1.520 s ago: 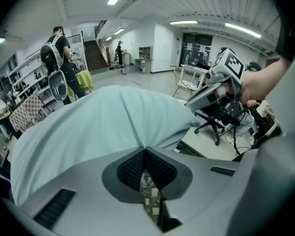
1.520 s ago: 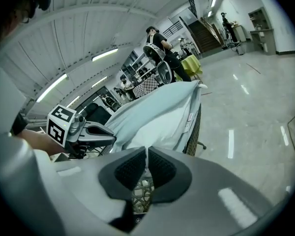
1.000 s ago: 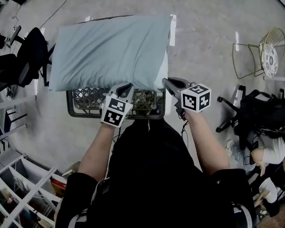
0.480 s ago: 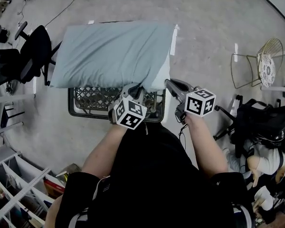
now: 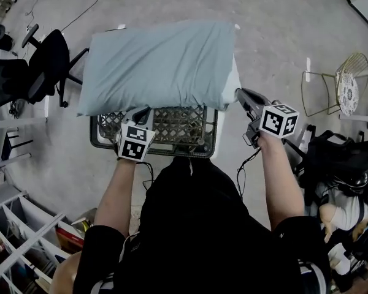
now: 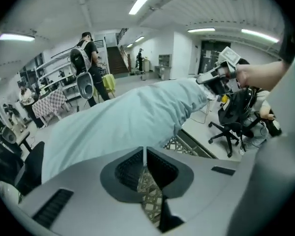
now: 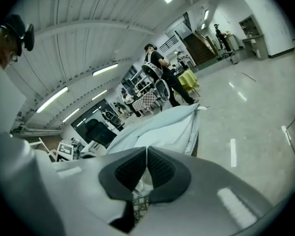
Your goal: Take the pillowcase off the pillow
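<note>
pale blue cloth pillowcase (image 5: 156, 63) atop black plastic lattice crate (image 5: 172, 136) | left gripper (image 5: 142, 112), crate's near edge: jaws just snapped together, empty | right gripper (image 5: 238, 92): pinching pillow's white right-end fabric (image 5: 233, 81)

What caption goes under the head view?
Left gripper and right gripper, shut, at a blue pillow on a black crate.

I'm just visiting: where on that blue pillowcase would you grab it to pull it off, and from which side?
On the pillowcase, probably the near left corner, from the person's side. It opens to the right, where the white pillow shows, so the left end is closed cloth to pull on, and that corner hangs past the crate, free to pinch.
</note>
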The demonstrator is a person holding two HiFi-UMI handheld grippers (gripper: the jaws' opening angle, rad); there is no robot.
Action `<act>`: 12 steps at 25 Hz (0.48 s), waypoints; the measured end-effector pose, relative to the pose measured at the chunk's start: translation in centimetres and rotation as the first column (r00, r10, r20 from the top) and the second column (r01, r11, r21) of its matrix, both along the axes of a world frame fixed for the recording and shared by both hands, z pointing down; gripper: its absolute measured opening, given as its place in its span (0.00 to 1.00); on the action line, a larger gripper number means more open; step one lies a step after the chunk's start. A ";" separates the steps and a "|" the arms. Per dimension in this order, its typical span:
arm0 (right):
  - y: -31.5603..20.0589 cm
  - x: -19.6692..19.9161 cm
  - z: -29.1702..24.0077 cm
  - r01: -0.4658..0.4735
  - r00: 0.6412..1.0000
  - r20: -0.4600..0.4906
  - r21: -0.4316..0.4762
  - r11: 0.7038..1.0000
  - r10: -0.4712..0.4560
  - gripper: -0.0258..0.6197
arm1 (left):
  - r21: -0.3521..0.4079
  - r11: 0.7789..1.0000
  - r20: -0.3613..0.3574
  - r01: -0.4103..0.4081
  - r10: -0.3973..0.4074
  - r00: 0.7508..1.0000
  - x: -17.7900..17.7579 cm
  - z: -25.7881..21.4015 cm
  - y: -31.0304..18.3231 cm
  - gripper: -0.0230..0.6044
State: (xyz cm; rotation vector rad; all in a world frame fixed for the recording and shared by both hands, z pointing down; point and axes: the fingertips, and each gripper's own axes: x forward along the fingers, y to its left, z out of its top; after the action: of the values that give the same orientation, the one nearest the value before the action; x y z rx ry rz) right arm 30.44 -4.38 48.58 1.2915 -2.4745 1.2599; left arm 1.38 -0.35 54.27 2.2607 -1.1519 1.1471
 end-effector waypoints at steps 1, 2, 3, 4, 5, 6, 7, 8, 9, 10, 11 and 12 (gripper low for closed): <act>0.2 -0.4 -0.2 0.016 1.000 0.000 0.004 1.000 -0.016 0.06 | 0.006 1.000 -0.014 -0.029 0.029 0.999 1.1 -0.1 -0.2 0.14; 0.4 -0.9 -0.4 0.020 1.000 0.016 0.005 1.000 -0.020 0.06 | 0.011 0.999 -0.020 -0.053 0.054 0.998 2.2 0.0 -0.3 0.29; 0.7 -1.3 -0.6 0.016 0.999 0.031 0.004 1.000 -0.016 0.06 | 0.018 0.997 -0.017 -0.071 0.071 0.997 3.2 0.3 -0.4 0.35; 1.0 -1.5 -0.6 0.011 0.999 0.040 0.000 1.000 -0.011 0.06 | 0.026 0.997 -0.007 -0.079 0.079 0.997 3.9 0.8 -0.6 0.37; 1.3 -1.5 -0.6 0.008 0.999 0.042 -0.005 1.000 -0.007 0.06 | 0.032 0.996 0.007 -0.079 0.079 0.997 4.3 1.3 -1.0 0.37; 1.5 -1.6 -0.6 0.005 0.999 0.039 -0.010 1.000 -0.004 0.06 | 0.031 0.997 0.017 -0.073 0.072 0.997 4.5 1.8 -1.3 0.37; 1.6 -1.5 -0.4 0.001 0.999 0.034 -0.015 1.000 0.000 0.06 | 0.024 0.998 0.023 -0.066 0.065 0.998 4.5 2.2 -1.7 0.37; 1.7 -1.5 -0.2 -0.007 1.000 0.027 -0.020 1.000 0.008 0.06 | 0.015 0.998 0.027 -0.062 0.061 0.998 4.4 2.6 -2.0 0.36; 1.8 -1.4 0.0 -0.018 1.000 0.022 -0.024 1.000 0.019 0.06 | 0.009 0.998 0.035 -0.062 0.062 0.997 4.2 2.8 -2.1 0.31; 1.8 -1.2 0.2 -0.033 0.999 0.020 -0.027 0.999 0.033 0.06 | 0.008 0.998 0.044 -0.066 0.066 0.997 3.9 2.9 -2.1 0.23; 1.8 -1.0 0.3 -0.049 0.998 0.024 -0.028 0.998 0.050 0.06 | 0.010 0.997 0.049 -0.071 0.070 0.996 3.6 2.8 -1.9 0.16; 1.7 -0.8 0.3 -0.065 0.997 0.031 -0.027 0.998 0.066 0.06 | 0.012 0.997 0.042 -0.071 0.071 0.997 3.2 2.7 -1.8 0.10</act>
State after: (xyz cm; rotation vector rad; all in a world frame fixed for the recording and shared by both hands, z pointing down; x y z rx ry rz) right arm 29.64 -2.64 48.87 1.3672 -2.4473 1.3334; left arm 4.59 -2.17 56.92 2.3155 -1.1062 1.2226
